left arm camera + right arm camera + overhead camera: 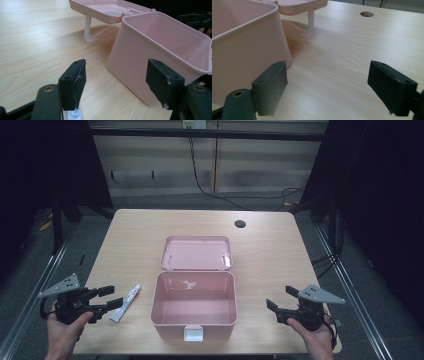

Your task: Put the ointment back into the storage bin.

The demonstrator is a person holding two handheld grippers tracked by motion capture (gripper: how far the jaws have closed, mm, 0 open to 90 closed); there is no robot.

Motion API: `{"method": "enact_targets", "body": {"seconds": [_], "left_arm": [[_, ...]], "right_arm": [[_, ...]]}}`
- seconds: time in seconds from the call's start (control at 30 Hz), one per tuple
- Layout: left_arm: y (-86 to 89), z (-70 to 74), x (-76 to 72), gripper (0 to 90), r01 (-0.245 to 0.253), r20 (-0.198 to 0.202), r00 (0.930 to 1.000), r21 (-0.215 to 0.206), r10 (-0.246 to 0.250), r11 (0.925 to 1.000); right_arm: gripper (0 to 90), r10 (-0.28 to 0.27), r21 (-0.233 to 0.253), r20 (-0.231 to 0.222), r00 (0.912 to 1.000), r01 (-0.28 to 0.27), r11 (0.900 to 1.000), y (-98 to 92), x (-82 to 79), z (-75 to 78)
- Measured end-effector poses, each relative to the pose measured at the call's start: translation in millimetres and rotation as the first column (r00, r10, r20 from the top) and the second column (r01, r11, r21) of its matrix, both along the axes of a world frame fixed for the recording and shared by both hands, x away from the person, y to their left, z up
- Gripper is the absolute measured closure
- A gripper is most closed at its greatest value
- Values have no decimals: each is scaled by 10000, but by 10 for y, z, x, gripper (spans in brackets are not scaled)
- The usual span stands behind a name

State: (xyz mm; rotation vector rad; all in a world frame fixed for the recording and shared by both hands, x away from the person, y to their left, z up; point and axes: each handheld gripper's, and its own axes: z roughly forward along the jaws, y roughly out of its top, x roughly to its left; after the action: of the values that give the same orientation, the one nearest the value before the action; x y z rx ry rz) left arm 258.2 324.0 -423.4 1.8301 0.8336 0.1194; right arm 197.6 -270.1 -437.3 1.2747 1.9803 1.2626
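1. The tube point(125, 303) lies on the surface point(270, 255), left of the open box point(194, 320).
2. Left claw point(111, 297) and right claw point(278, 300): jaws apart, empty.
3. The tube is probably light, squashy and slippery; grip it mid-body, across its width.

Pink plastic box point(194, 304): centre of high view, slightly below middle, on wooden table. Rectangular, rounded corners, walls flaring upward, inside looks bare. White latch point(193, 334) on near wall. Lid point(196, 252) swung fully open behind box, lying flat, inner side up, propped on pink handle point(88, 30).

White tube point(125, 303): lower left of box, lying flat, slanted, well apart from box wall. Printing too small to read; wider flat end seems nearer bottom edge.
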Motion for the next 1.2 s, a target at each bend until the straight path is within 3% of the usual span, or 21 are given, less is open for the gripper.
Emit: {"method": "enact_targets", "body": {"seconds": [0.17,0.57,0.83,1.03,1.1,1.17,1.2], "left_arm": [[-6,0,-8,329,10,-45,10000,-42,-11,10000],[-21,-2,-4,338,231,-104,9997,69,-230,9997],[-55,68,23,355,347,-142,9993,494,-340,9982],[-197,242,77,394,735,-171,9973,1231,-720,9897],[-216,259,84,417,834,-216,9965,1233,-813,9889],[-276,304,116,449,891,-365,9958,1580,-843,9834],[-312,319,156,450,977,-619,9941,1552,-890,9830]], "right_arm": [[160,-247,131,128,9996,245,9996,-32,-14,7],[161,-273,306,-92,9996,276,9991,-36,-12,1],[169,-232,608,-418,9989,257,9978,-64,-10,-3],[171,-80,644,-752,9971,129,9978,-49,2,-11],[171,-59,619,-782,9969,108,9980,-48,3,-9],[166,-37,583,-686,9976,77,9983,-43,1,-9],[166,-9,622,-698,9976,53,9981,-41,0,-6]]}}
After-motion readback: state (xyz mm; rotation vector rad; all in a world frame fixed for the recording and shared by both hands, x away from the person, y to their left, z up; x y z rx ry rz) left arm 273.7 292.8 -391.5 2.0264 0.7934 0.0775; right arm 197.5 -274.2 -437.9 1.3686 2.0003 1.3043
